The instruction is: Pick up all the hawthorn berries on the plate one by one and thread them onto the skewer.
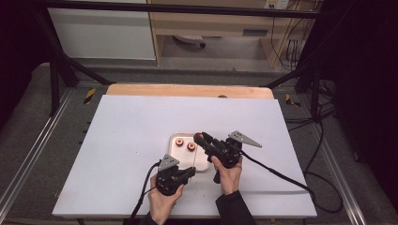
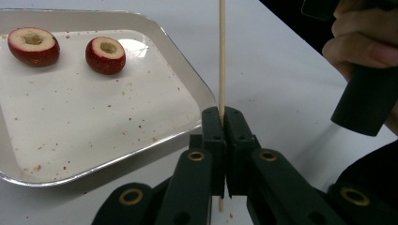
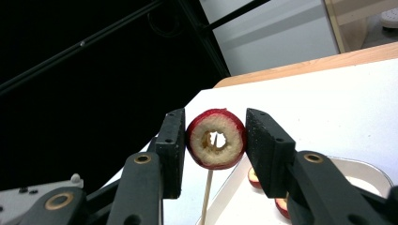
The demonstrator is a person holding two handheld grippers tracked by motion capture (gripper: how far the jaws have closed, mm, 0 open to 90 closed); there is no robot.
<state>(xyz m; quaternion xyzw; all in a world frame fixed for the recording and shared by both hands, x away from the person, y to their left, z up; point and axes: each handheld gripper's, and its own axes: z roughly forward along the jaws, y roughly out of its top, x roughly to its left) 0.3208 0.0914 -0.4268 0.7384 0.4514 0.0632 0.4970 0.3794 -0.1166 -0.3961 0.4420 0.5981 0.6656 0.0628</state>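
My right gripper (image 3: 215,136) is shut on a cored red fruit ring (image 3: 234,146), whose cut face and hole point at the camera. In the high view the right gripper (image 1: 200,138) holds that fruit ring (image 1: 199,136) above the tray's right edge. My left gripper (image 2: 223,118) is shut on a thin wooden skewer (image 2: 222,56) that stands upright. From above, the left gripper (image 1: 191,171) sits at the tray's near edge. The skewer (image 3: 206,197) rises behind the ring and shows pale through its hole. Whether it touches the ring I cannot tell.
A shallow white tray (image 1: 202,165) lies mid-table on the white sheet, holding two more cored red fruit pieces (image 2: 34,46) (image 2: 105,55) and red specks. The person's right hand (image 2: 361,47) grips the right gripper's black handle (image 2: 363,101) close beside the skewer.
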